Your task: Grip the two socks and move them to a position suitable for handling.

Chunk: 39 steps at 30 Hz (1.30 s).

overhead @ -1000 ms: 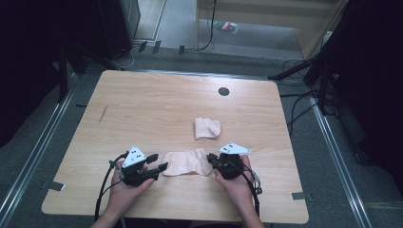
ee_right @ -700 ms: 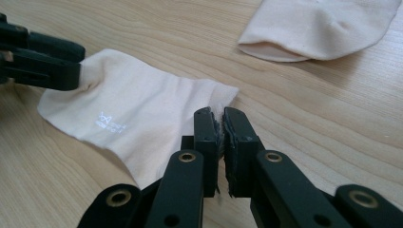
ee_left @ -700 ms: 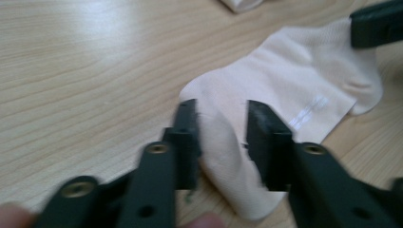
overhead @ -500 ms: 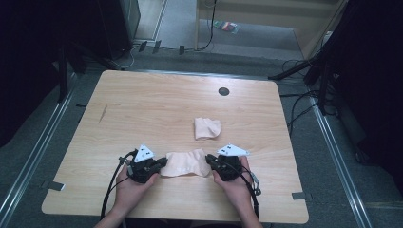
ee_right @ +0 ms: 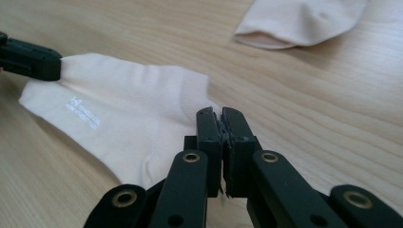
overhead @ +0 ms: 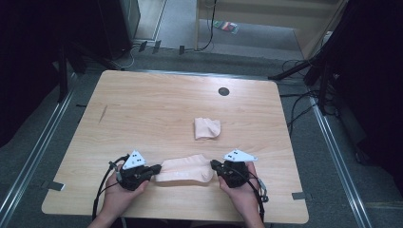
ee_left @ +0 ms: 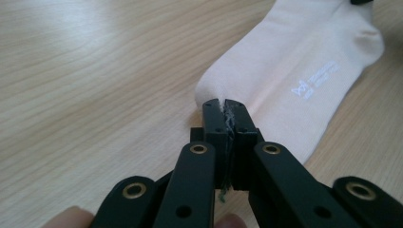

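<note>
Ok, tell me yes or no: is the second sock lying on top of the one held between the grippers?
No, in the high view the second sock lies apart on the table, beyond the held sock.

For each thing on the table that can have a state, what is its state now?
Near sock: lying flat on the table, pinched at both ends.
Far sock: folded, lying apart from both grippers.
Left gripper: jaws have just closed, shut on the near sock's end.
Right gripper: jaws shut on the near sock's other end.
Table hole cover: in place, untouched.
</note>
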Each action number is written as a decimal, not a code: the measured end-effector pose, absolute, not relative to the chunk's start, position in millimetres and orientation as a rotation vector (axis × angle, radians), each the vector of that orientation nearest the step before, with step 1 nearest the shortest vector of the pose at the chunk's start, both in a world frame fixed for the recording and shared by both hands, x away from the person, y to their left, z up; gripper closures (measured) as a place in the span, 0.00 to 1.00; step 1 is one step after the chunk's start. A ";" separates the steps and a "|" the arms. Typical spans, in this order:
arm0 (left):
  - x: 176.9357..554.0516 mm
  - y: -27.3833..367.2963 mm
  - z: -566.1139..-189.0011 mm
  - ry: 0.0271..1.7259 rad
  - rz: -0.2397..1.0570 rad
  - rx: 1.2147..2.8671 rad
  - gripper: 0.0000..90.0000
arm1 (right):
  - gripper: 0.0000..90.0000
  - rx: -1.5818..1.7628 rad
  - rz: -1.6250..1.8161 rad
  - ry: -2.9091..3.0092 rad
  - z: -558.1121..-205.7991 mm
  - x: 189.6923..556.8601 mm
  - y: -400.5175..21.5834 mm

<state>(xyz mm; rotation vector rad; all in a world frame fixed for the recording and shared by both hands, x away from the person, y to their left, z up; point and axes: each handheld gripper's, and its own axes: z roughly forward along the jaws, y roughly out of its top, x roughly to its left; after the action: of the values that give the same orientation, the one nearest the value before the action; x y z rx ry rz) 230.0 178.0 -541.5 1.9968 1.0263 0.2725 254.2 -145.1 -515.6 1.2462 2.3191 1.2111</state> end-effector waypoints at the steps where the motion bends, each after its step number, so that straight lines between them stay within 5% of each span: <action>1: 230.6 177.1 -543.2 1.020 0.254 1.989 0.99 | 0.97 1.234 1.213 2.339 -517.6 254.7 -144.6; 7: 233.4 183.6 -540.7 1.020 0.294 1.866 0.53 | 0.62 1.270 1.290 2.264 -521.0 260.3 -152.4; 21: 248.9 225.5 -539.4 1.126 0.385 1.732 0.16 | 0.44 1.333 1.313 2.120 -519.1 266.4 -162.7; 39: 254.4 230.1 -549.4 1.220 0.481 1.727 0.16 | 0.50 1.364 1.235 2.022 -512.2 297.2 -153.5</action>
<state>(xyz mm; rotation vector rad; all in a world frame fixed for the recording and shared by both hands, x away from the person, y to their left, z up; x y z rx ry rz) 254.4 230.1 -549.4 1.7273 1.2205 0.4808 297.2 -153.5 -512.2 1.3639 2.0215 1.2355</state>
